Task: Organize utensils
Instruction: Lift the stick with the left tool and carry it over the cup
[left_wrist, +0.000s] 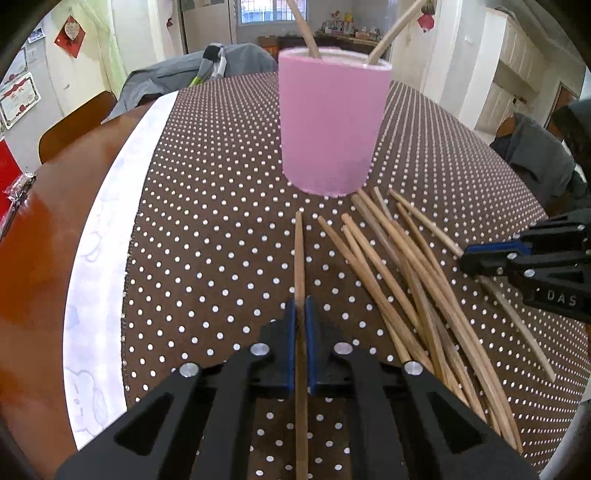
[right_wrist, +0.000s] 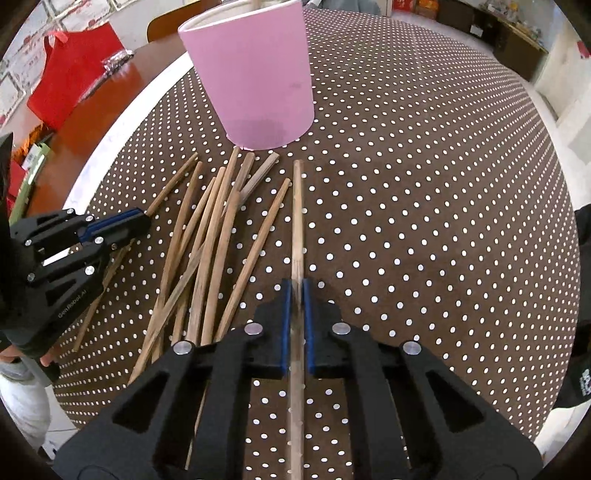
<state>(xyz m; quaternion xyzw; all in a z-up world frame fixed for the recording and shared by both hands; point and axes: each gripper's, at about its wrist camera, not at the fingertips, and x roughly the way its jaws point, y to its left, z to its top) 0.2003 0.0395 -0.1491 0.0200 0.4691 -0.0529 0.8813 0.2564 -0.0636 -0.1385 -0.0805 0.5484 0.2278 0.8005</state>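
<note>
A pink cup (left_wrist: 328, 122) stands on the dotted brown cloth with two wooden chopsticks in it; it also shows in the right wrist view (right_wrist: 255, 77). A pile of loose chopsticks (left_wrist: 417, 280) lies in front of it, seen too in the right wrist view (right_wrist: 207, 236). My left gripper (left_wrist: 301, 306) is shut on one chopstick (left_wrist: 299, 251) that points at the cup. My right gripper (right_wrist: 297, 288) is shut on another chopstick (right_wrist: 296, 218), also pointing at the cup. Each gripper shows at the edge of the other's view, the right one (left_wrist: 469, 258) and the left one (right_wrist: 142, 219).
The dotted cloth (left_wrist: 221, 206) has a white border (left_wrist: 107, 236) over a brown wooden table (left_wrist: 40, 229). A red bag (right_wrist: 70, 70) stands on the table at the far left. Chairs draped with grey cloth (left_wrist: 535, 155) stand around the table.
</note>
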